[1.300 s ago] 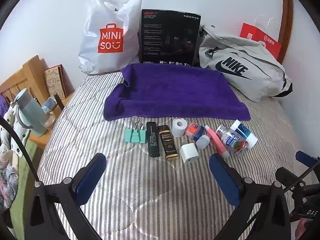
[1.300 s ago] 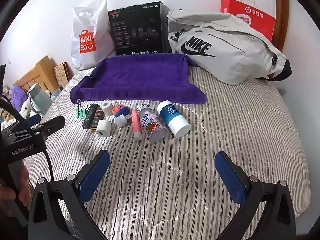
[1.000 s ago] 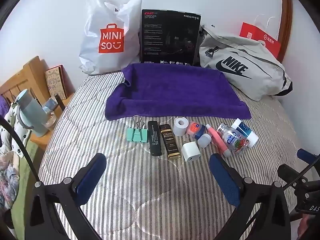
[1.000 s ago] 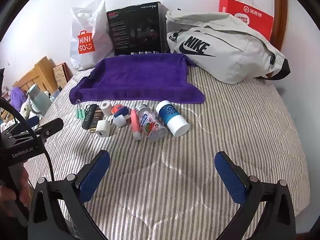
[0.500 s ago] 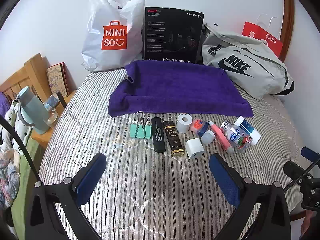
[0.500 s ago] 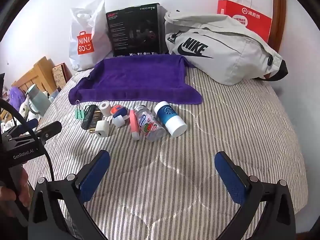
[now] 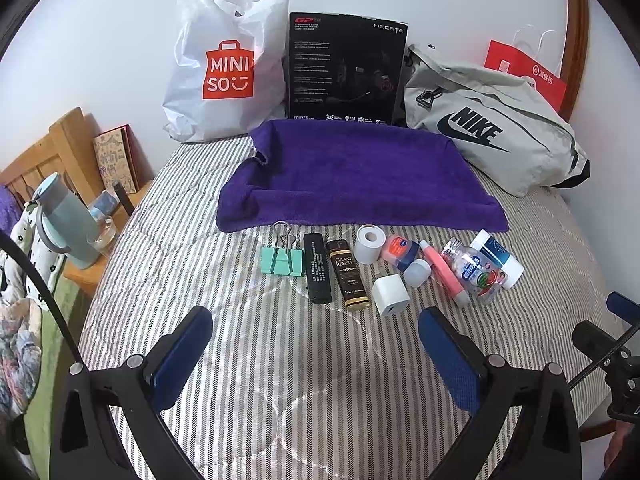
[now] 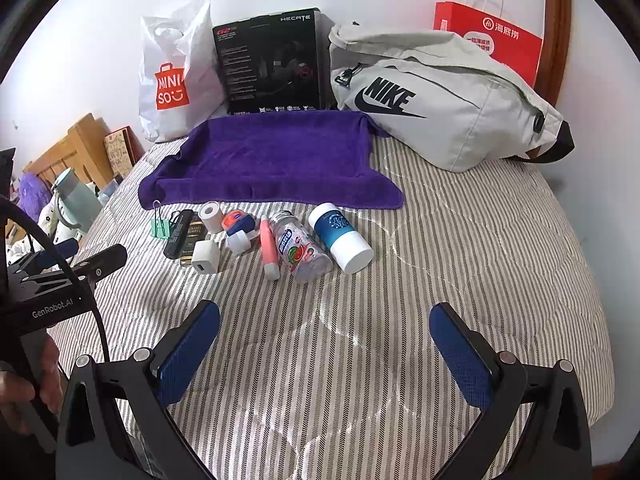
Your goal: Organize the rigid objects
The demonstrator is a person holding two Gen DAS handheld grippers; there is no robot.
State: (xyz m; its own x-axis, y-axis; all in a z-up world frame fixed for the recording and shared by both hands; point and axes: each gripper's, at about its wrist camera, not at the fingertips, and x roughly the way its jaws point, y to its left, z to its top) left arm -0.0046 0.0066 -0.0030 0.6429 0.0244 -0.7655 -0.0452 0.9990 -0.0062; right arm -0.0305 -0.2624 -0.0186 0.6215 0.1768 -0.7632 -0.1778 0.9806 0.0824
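A row of small rigid items (image 7: 384,264) is laid on the striped bedcover (image 7: 280,360), just before the purple towel (image 7: 356,176); both the left gripper (image 7: 316,344) and right gripper (image 8: 324,344) are held wide and empty; the items are judged light and stiff; the round bottles (image 8: 320,244) may roll, so mid-body grasps across them are advised.

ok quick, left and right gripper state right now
Left gripper: open, holding nothing.
Right gripper: open, holding nothing.

A plain white wall (image 7: 120,20) rises behind the grey-and-white striped quilted bed (image 7: 320,360); a light wooden bedside stand (image 7: 60,152) sits far left, with even light.
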